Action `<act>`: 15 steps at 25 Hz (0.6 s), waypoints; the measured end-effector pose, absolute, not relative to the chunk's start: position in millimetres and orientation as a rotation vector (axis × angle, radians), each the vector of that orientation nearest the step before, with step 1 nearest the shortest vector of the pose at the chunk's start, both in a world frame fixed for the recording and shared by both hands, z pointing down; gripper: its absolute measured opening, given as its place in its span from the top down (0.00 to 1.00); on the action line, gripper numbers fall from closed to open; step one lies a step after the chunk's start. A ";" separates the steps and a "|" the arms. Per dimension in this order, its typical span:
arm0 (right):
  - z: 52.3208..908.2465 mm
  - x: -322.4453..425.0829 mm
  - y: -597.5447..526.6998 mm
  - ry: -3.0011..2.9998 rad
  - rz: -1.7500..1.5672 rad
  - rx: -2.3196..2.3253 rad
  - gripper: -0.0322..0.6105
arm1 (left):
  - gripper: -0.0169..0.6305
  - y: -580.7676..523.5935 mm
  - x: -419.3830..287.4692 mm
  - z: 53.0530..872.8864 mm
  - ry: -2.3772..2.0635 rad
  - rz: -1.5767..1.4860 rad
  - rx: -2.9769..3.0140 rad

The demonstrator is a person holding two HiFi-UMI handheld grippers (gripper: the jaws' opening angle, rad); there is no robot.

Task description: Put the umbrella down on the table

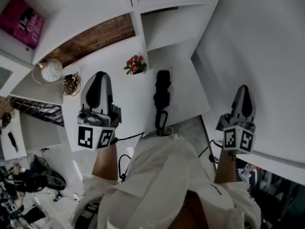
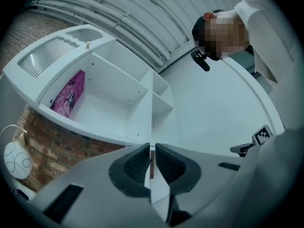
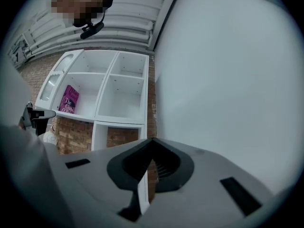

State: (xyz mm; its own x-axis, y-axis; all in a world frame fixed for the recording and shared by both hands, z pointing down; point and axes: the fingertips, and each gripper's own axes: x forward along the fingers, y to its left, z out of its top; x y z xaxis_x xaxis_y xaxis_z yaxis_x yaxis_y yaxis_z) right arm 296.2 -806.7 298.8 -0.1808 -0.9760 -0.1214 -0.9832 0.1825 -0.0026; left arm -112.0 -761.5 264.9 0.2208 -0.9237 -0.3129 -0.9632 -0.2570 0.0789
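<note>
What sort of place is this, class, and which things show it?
Probably a furnished room in a home or studio rather than a workshop. There is a white cube shelf holding a pink book, a brick wall behind it, and a white table with a small pot of flowers.

head view: from above, steeply down onto tabletop [image 1: 186,87].
left gripper view: close, tilted up at shelf [image 2: 123,103].
right gripper view: faces shelf, wall [image 3: 228,80].
shared: shelf, book [image 3: 70,99], all three.

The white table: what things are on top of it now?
A black folded umbrella lies on the table, and a small pot of red flowers stands farther back. The left gripper and the person's shirt cover part of it.
</note>
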 end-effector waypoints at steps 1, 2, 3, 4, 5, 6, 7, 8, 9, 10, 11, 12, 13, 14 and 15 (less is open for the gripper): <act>298.7 297.9 -806.4 2.333 0.113 -1.951 0.92 | 0.89 -763.1 -110.2 269.4 1.836 0.442 -2.358; 298.7 299.6 -806.4 2.326 0.109 -1.955 0.92 | 0.89 -764.7 -108.5 273.2 1.842 0.435 -2.368; 298.7 300.9 -806.5 2.321 0.104 -1.958 0.92 | 0.89 -766.4 -107.0 276.4 1.848 0.428 -2.378; 298.9 301.7 -806.6 2.318 0.099 -1.960 0.92 | 0.89 -767.9 -105.7 279.1 1.853 0.421 -2.387; 299.0 302.0 -806.7 2.318 0.096 -1.961 0.92 | 0.89 -769.4 -104.6 281.1 1.857 0.414 -2.396; 299.2 302.1 -806.8 2.319 0.096 -1.962 0.92 | 0.89 -770.7 -103.6 282.8 1.860 0.408 -2.404; 299.5 302.0 -807.2 2.320 0.095 -1.962 0.92 | 0.89 -771.9 -102.6 284.2 1.864 0.403 -2.411; 300.0 302.0 -807.6 2.321 0.094 -1.962 0.92 | 0.89 -773.0 -101.6 285.6 1.868 0.396 -2.416; 300.5 302.0 -808.0 2.322 0.091 -1.962 0.92 | 0.89 -773.7 -100.6 286.9 1.870 0.390 -2.422; 301.2 301.9 -808.4 2.324 0.087 -1.963 0.92 | 0.89 -774.3 -99.8 287.7 1.871 0.385 -2.426; 301.8 301.7 -809.0 2.327 0.083 -1.962 0.92 | 0.89 -775.0 -99.0 288.2 1.872 0.381 -2.429; 302.4 301.4 -809.6 2.330 0.080 -1.962 0.92 | 0.89 -776.1 -98.4 288.9 1.875 0.374 -2.431; 303.2 301.1 -810.2 2.334 0.078 -1.962 0.92 | 0.89 -777.5 -97.8 290.0 1.880 0.363 -2.433; 304.4 301.1 -810.7 2.338 0.075 -1.961 0.92 | 0.89 -778.6 -96.9 291.2 1.884 0.351 -2.434; 305.8 301.4 -811.0 2.340 0.072 -1.962 0.92 | 0.89 -779.4 -95.7 292.5 1.886 0.342 -2.437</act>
